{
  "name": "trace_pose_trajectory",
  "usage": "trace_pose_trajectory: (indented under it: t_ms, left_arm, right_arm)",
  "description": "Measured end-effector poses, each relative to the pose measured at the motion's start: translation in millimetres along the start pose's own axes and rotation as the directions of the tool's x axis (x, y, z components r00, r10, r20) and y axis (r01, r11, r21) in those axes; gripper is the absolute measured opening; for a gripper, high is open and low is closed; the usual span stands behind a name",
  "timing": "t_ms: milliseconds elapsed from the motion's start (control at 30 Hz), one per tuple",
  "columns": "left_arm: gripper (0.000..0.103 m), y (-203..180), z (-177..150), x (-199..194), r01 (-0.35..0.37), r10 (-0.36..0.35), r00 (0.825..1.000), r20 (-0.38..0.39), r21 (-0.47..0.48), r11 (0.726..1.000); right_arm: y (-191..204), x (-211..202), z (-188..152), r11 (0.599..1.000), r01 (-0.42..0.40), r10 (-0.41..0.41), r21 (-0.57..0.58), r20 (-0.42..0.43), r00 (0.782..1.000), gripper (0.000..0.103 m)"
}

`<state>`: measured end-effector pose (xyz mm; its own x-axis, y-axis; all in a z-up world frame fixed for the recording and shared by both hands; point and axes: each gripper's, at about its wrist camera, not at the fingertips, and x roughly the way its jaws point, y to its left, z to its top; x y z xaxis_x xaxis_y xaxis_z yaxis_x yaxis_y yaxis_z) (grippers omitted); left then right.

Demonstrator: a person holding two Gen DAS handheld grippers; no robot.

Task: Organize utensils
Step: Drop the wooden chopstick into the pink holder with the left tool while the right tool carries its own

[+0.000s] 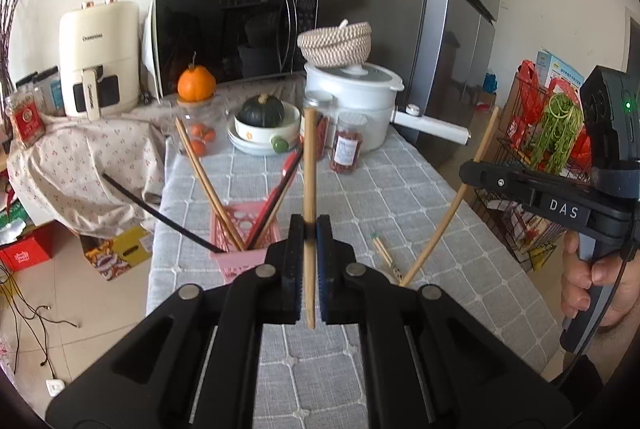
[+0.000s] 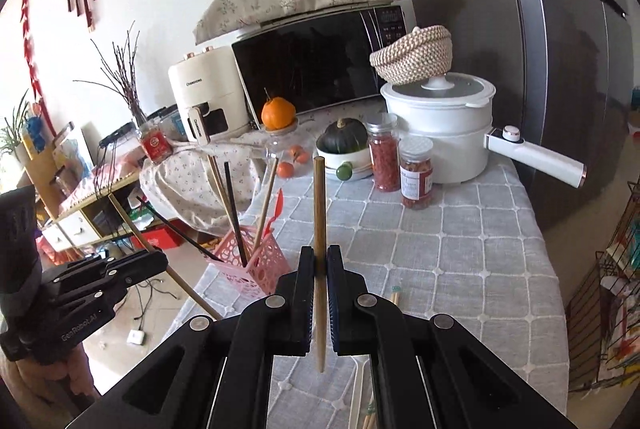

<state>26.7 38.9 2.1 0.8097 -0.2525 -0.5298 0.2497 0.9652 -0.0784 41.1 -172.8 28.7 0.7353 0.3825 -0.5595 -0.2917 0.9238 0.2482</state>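
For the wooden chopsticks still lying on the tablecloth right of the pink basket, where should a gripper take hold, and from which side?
Take the wooden chopsticks near mid-length, coming from above with the jaws across the shafts. They lie flat on the tablecloth, so only the top is free. Both hands are occupied: the left gripper and the right gripper are each shut on a chopstick.

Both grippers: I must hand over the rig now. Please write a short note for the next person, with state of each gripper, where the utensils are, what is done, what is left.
Left gripper: shut on a wooden chopstick, lifted above the table.
Right gripper: shut on a second wooden chopstick, also lifted.
Pink basket: stands near the table's left edge and already holds wooden, black and red utensils.
Left to do: drop both held chopsticks into the basket, then collect the chopsticks on the cloth lying to its right.
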Motion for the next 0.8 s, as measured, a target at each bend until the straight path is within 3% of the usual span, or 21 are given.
trace_pose_trajectory:
  t_ms: [367, 633, 800]
  left_arm:
    - [0.007, 7, 20, -13, -0.052, 0.062, 0.982, 0.180, -0.055, 0.997]
    - [0.007, 23, 30, -11, -0.094, 0.126, 0.965, 0.231, -0.144, 0.985]
    - [0.007, 29, 30, 5, -0.126, 0.161, 0.966, 0.202, -0.175, 0.976]
  right_arm:
    - [10, -18, 14, 1.000, -0.026, 0.025, 0.015, 0.097, 0.995, 0.006]
    - [12, -17, 17, 0.999, -0.045, 0.043, 0.024, 0.103, 0.994, 0.006]
    - [9, -16, 15, 0.998, -0.047, 0.043, 0.030, 0.098, 0.994, 0.006]
